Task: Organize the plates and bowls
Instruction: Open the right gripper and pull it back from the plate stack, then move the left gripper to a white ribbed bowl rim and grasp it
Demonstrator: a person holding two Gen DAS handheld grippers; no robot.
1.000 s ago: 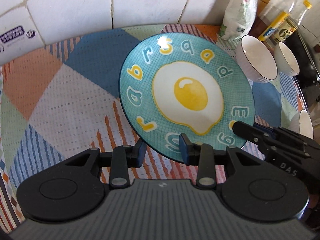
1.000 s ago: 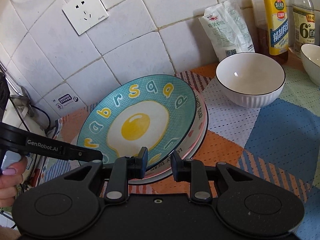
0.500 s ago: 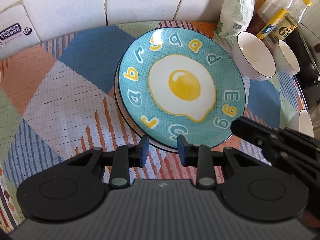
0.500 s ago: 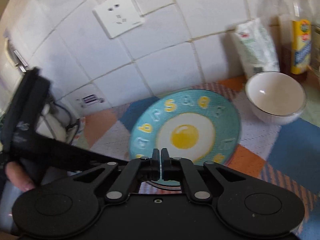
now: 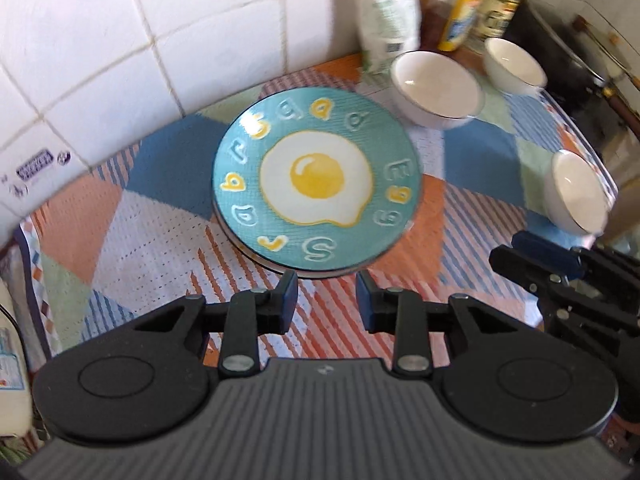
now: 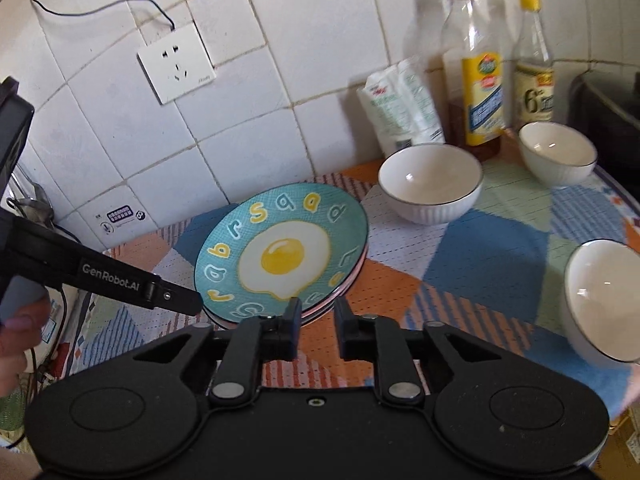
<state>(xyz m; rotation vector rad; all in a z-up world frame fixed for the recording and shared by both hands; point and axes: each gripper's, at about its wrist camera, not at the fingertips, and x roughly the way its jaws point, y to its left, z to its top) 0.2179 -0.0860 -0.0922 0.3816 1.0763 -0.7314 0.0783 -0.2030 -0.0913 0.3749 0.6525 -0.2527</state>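
A teal plate [image 5: 316, 188] [image 6: 280, 252] painted with a fried egg lies flat on a pink-rimmed plate [image 6: 347, 286] on the patterned cloth. My left gripper [image 5: 325, 295] [image 6: 188, 302] hovers just short of the plate's near rim, jaws opening with nothing between them. My right gripper [image 6: 318, 316] [image 5: 520, 248] is also back from the rim, jaws opening and empty. Three white bowls stand to the right: a large one [image 5: 436, 84] [image 6: 430, 184], a small one [image 5: 514, 64] [image 6: 558, 152] and a near one [image 5: 580, 196] [image 6: 604, 296].
Two bottles [image 6: 478, 80] [image 6: 534, 76] and a white bag [image 6: 404, 104] stand against the tiled wall behind the bowls. A wall socket [image 6: 176, 64] is above the plates. A black appliance [image 5: 560, 48] is at the far right. A hand [image 6: 16, 332] holds the left gripper.
The teal plate, held tilted by both grippers, now lies flat on the stack. Both grippers let go and drew back and up; the right one shut briefly and reopened.
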